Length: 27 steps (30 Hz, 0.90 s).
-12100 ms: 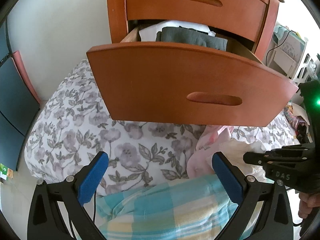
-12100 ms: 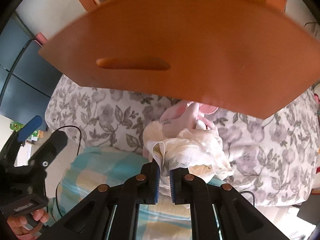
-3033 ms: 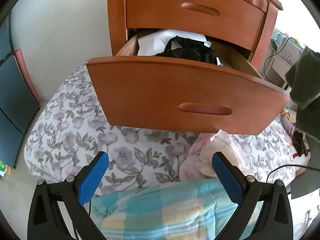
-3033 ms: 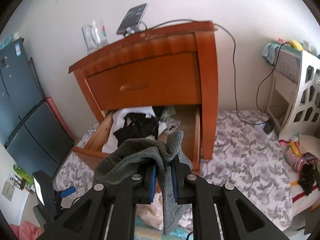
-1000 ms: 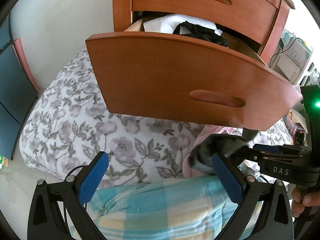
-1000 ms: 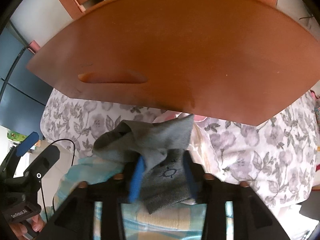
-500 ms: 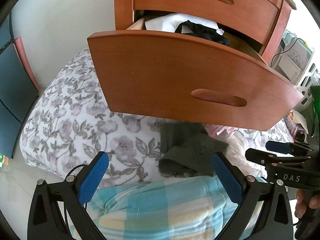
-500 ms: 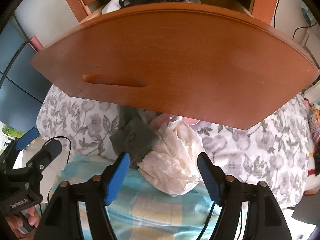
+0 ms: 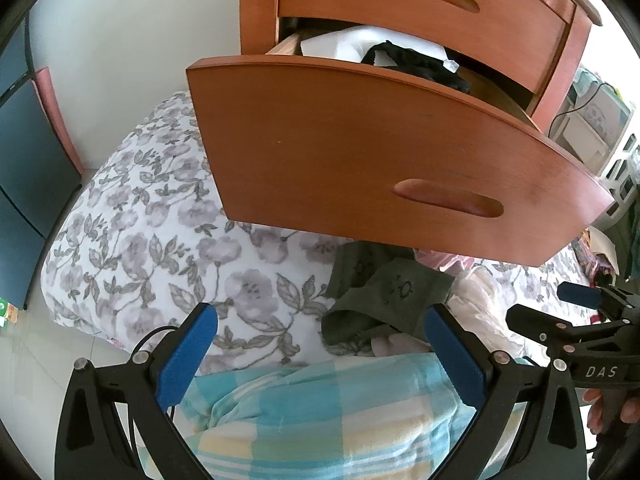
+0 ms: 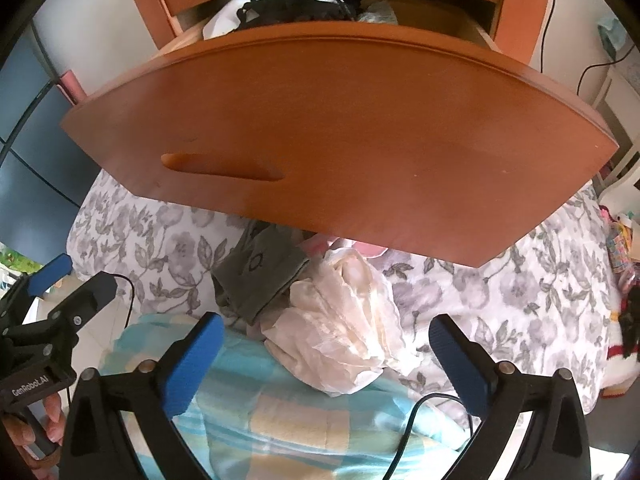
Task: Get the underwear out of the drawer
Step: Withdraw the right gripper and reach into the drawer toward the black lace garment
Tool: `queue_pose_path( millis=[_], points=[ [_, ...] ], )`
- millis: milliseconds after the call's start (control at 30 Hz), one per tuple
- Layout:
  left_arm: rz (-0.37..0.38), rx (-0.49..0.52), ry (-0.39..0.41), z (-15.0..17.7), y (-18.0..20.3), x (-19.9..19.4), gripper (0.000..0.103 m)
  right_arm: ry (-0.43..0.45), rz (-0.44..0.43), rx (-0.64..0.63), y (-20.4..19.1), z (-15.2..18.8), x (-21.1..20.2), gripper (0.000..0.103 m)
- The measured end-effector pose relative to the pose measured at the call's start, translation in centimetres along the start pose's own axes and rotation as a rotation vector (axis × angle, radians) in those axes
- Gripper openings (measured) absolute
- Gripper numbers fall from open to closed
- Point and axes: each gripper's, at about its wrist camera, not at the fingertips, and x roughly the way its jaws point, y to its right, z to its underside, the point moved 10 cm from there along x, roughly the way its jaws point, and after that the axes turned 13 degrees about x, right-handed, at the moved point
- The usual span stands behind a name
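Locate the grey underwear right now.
In both wrist views the grey underwear lies crumpled on the floral bedspread, just below the open drawer front, its right edge against the cream garment; neither hand-held gripper holds it.

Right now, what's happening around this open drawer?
A person is emptying the pulled-out wooden drawer with a hand-held tool in each hand. The right tool, its jaws just opened wide, has let go of the grey-green underwear, which lies on the floral bedsheet beside a crumpled cream garment. The left tool is open and empty. Black clothing remains in the drawer.
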Motion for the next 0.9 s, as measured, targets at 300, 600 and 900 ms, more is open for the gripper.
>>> queue_pose_path(
  millis=[300,600,900],
  points=[
    [-0.029,-0.005,0.017,-0.1,-0.6,0.1,0.103,0.008,0.003,0.016,0.2,-0.1,-0.1,0.103],
    [0.003,-0.004,0.026,-0.2,-0.1,0.3,0.103,0.056,-0.005,0.021,0.3,-0.8,-1.0,0.103],
    [0.014,0.002,0.065,-0.6,0.1,0.1,0.103,0.177,0.003,0.019,0.4,-2.8,-3.3,0.103]
  ],
)
